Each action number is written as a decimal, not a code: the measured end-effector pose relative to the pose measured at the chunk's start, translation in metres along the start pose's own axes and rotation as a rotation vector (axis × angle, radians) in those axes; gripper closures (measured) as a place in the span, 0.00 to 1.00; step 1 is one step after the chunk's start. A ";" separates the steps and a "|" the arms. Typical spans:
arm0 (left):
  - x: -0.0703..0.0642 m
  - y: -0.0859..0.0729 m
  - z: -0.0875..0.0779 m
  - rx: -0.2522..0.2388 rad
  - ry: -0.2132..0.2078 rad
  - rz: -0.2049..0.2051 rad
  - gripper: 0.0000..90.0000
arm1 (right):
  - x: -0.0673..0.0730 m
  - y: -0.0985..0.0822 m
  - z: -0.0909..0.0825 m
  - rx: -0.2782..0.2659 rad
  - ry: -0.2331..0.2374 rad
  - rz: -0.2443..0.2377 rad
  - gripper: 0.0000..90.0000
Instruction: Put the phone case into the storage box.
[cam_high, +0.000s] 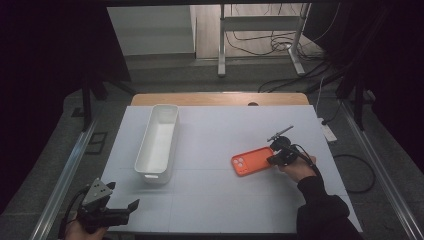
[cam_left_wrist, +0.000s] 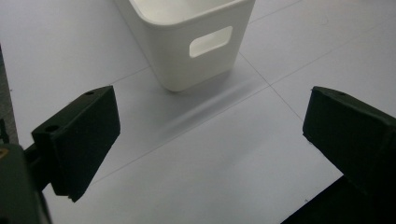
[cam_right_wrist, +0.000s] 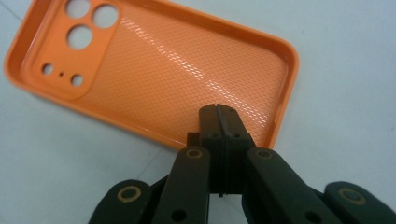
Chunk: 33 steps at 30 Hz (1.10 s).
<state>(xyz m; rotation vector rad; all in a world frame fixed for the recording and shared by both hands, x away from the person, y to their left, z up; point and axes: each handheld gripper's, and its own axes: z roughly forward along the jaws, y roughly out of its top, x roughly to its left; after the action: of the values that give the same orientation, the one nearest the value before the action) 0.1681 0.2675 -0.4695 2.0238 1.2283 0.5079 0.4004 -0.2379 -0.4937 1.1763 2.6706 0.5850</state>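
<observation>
Left gripper (cam_left_wrist: 210, 140) over pale table, jaws spread wide.

Two black jaws rising from 7 and 4 o'clock, well apart, nothing between them but bare white table (cam_left_wrist: 224, 177). Left jaw block showing two small holes on its top face; right jaw cropped at the frame edge. White plastic bin (cam_left_wrist: 187, 46) at 12 o'clock, standing on the table, its near end wall carrying a rounded handle slot. Soft shadow spilling from the bin's base toward 5 o'clock. Thin seam lines crossing the table surface. Dark strip at 9 o'clock, dark corner at 5 o'clock.
</observation>
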 end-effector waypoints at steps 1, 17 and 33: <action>0.000 0.000 0.000 -0.001 0.000 -0.001 0.05 | 0.001 -0.001 -0.001 0.001 0.005 -0.002 0.99; 0.003 0.000 -0.001 -0.007 -0.007 -0.028 0.05 | 0.015 -0.022 -0.012 0.019 0.070 -0.027 0.99; 0.002 0.000 0.000 -0.003 -0.008 -0.016 0.05 | 0.040 -0.030 -0.015 0.044 0.107 -0.072 0.99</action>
<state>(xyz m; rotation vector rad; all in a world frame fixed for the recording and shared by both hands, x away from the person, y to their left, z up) 0.1687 0.2689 -0.4696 2.0102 1.2370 0.4939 0.3488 -0.2316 -0.4922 1.0832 2.8160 0.5975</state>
